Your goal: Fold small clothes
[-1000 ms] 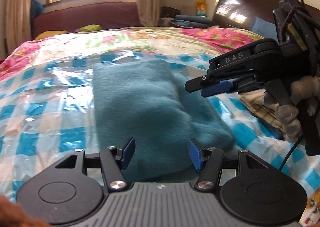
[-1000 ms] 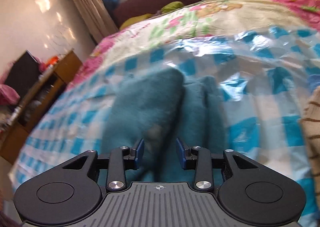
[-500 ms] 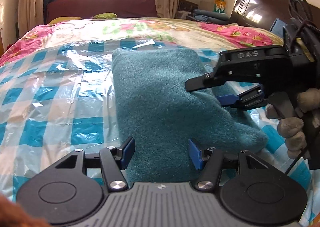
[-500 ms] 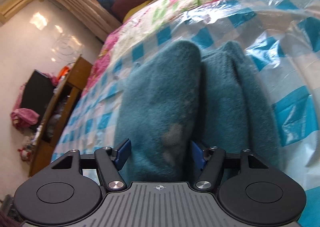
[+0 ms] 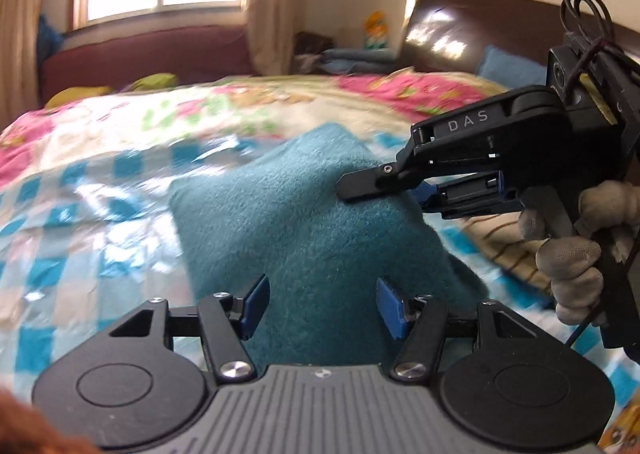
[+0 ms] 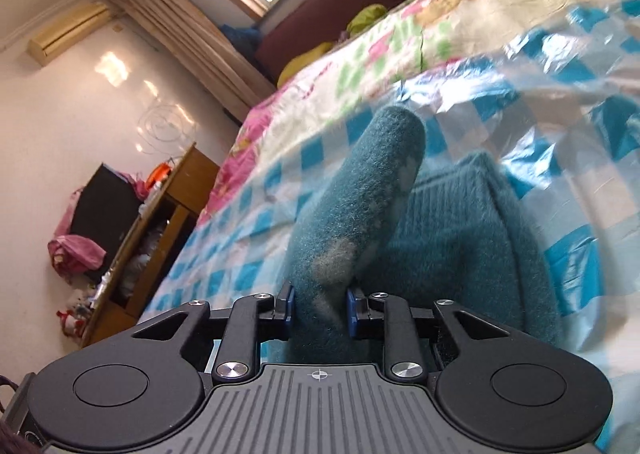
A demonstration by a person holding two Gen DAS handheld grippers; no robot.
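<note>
Now the left claw point(image 5: 320, 304) stood spread, its blue pads on either side of a teal fleece garment point(image 5: 312, 221) without pressing it. That garment lay on the blue-checked plastic sheet point(image 5: 80, 221) covering the bed. Further right, the right claw point(image 6: 319, 312), held by a gloved hand point(image 5: 576, 250), had just closed and pinched a raised fold of the garment.
</note>
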